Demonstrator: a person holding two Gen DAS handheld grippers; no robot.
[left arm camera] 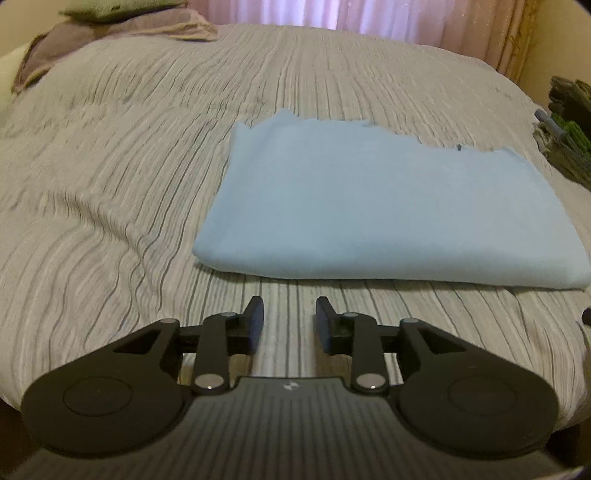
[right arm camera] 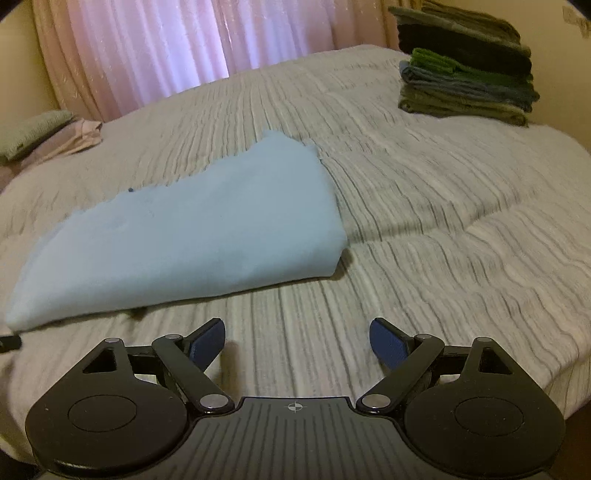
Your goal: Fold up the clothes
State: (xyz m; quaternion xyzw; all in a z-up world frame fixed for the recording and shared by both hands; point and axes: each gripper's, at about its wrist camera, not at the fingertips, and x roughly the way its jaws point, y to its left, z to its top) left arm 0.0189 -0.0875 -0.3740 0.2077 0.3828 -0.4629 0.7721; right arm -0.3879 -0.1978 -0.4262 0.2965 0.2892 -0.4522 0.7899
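A light blue cloth (left arm camera: 388, 206) lies folded flat on the striped grey bedspread (left arm camera: 129, 192); its folded edge faces me and its ragged edge lies far. My left gripper (left arm camera: 290, 314) hovers just short of that near edge, jaws a little apart, nothing between them. In the right wrist view the same blue cloth (right arm camera: 192, 240) lies to the left and ahead. My right gripper (right arm camera: 297, 338) stands wide open over bare bedspread (right arm camera: 424, 221), to the right of the cloth's near corner, holding nothing.
A stack of folded dark green, black and grey clothes (right arm camera: 465, 70) sits at the far right of the bed; the left wrist view shows its edge (left arm camera: 569, 133). Unfolded mauve and green garments (left arm camera: 103, 29) lie at the far left. Pink curtains (right arm camera: 192, 48) hang behind.
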